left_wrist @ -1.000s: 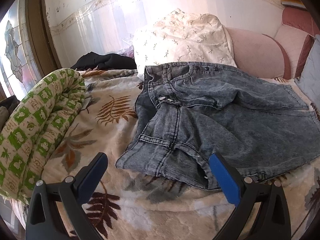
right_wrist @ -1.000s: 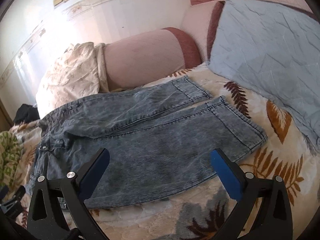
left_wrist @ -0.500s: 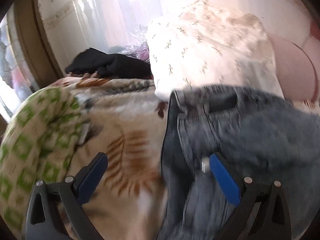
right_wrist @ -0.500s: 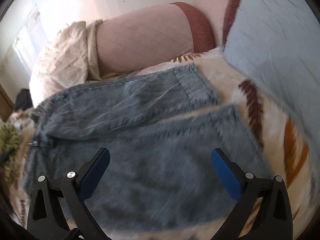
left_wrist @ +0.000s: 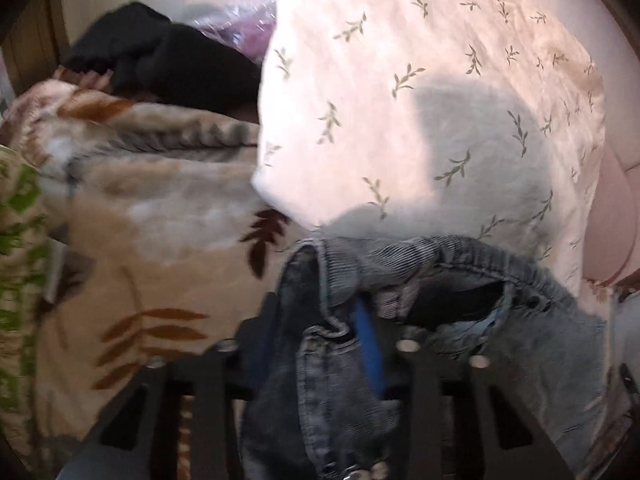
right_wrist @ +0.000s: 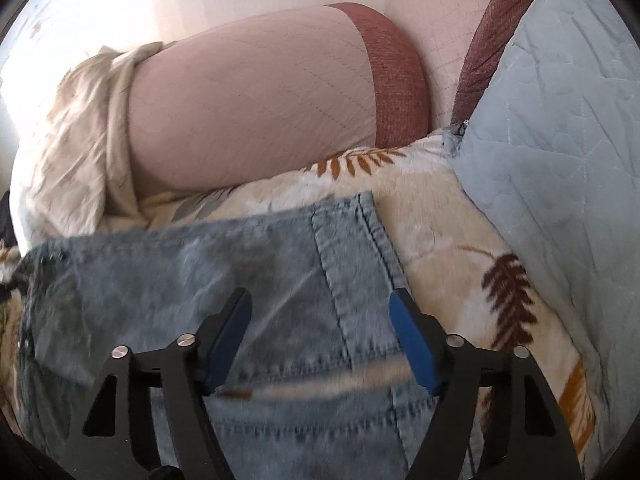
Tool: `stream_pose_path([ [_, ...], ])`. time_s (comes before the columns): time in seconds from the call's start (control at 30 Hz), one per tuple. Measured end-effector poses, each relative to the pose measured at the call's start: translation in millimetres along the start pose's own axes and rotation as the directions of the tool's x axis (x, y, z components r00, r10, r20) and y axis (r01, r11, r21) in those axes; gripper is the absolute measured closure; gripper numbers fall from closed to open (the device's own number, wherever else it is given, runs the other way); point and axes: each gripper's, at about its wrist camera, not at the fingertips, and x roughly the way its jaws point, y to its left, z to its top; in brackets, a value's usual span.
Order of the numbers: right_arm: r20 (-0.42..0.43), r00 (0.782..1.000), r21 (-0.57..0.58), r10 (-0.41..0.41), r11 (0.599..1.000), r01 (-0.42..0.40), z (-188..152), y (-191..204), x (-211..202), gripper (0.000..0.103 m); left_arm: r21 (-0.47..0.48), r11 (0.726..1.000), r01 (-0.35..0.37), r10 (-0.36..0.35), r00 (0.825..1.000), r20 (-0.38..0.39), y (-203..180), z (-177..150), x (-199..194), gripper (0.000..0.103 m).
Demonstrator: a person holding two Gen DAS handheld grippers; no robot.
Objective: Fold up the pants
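Two fisheye views show one pair of acid-washed blue jeans spread on a bed covered by a cream blanket printed with brown fern leaves.

In the left wrist view, the left gripper (left_wrist: 320,344) sits at the bottom centre of the frame, with the waistband end of the jeans (left_wrist: 400,264) bunched up between its jaws. The jaws are closing; denim fills the gap between them, and the blue pad (left_wrist: 370,344) on the right lies against the fabric, while the left one is mostly hidden behind a fold. Whether the pads already pinch the cloth cannot be told through the blur. The open waistband gapes to the right of the gripper, showing the dark inside. Above it, a white pillow (left_wrist: 420,92) with small leaf sprigs fills the upper right. A black garment (left_wrist: 160,60) lies at upper left, beside some clear plastic wrapping (left_wrist: 236,24). The fern blanket (left_wrist: 160,216) takes the left middle, and a green-and-white checked cloth (left_wrist: 16,240) runs down the left edge.

In the right wrist view, the right gripper (right_wrist: 320,336) hovers at bottom centre over a hemmed leg end of the jeans (right_wrist: 224,264). Its jaws are closing, with a clear gap between the blue pads (right_wrist: 412,344) and denim lying beneath and between them, not pinched. A pink bolster (right_wrist: 256,100) with a brick-red end band lies across the upper middle, a pale blue quilted pillow (right_wrist: 560,128) at right, and a cream crumpled pillow (right_wrist: 68,140) at left.
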Motion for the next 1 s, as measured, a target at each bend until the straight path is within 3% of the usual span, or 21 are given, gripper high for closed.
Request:
stream_pose_path([
  [0.07,0.007,1.0,0.008,-0.014,1.0,0.014,8,-2,7,0.039,0.004,1.0,0.026,-0.026,1.0,-0.006,-3,2,3,0.088],
  [0.17,-0.009,1.0,0.009,-0.022,1.0,0.022,19,-4,18,0.05,0.024,0.998,0.062,-0.062,0.998,0.001,-7,3,5,0.097],
  [0.4,-0.059,0.998,0.078,0.015,0.997,-0.011,46,-18,45,0.054,0.064,0.995,0.082,-0.085,0.995,0.052,-21,7,-4,0.099],
  [0.73,-0.142,0.988,0.109,-0.055,0.991,0.071,67,-23,109,0.052,0.08,0.993,0.081,-0.087,0.993,0.081,-30,7,-17,0.099],
  [0.8,-0.157,0.986,0.117,-0.05,0.991,0.069,66,-22,122,0.054,0.076,0.994,0.078,-0.084,0.993,0.082,-26,14,-3,0.099],
  [0.83,-0.159,0.985,0.115,-0.063,0.99,0.082,64,-21,126,0.056,0.074,0.994,0.076,-0.083,0.993,0.084,-25,14,-3,0.099],
  [0.87,-0.139,0.987,0.106,-0.083,0.989,0.098,63,-19,126,0.066,0.07,0.995,0.075,-0.081,0.993,0.086,-25,14,-5,0.099],
  [0.9,-0.118,0.988,0.09,-0.104,0.989,0.115,63,-16,123,0.084,0.067,0.995,0.076,-0.082,0.993,0.089,-23,14,-7,0.099],
  [1.0,-0.077,0.992,0.07,-0.098,0.992,0.104,61,-11,107,0.088,0.052,0.994,0.095,-0.101,0.988,0.116,-17,13,-23,0.099],
])
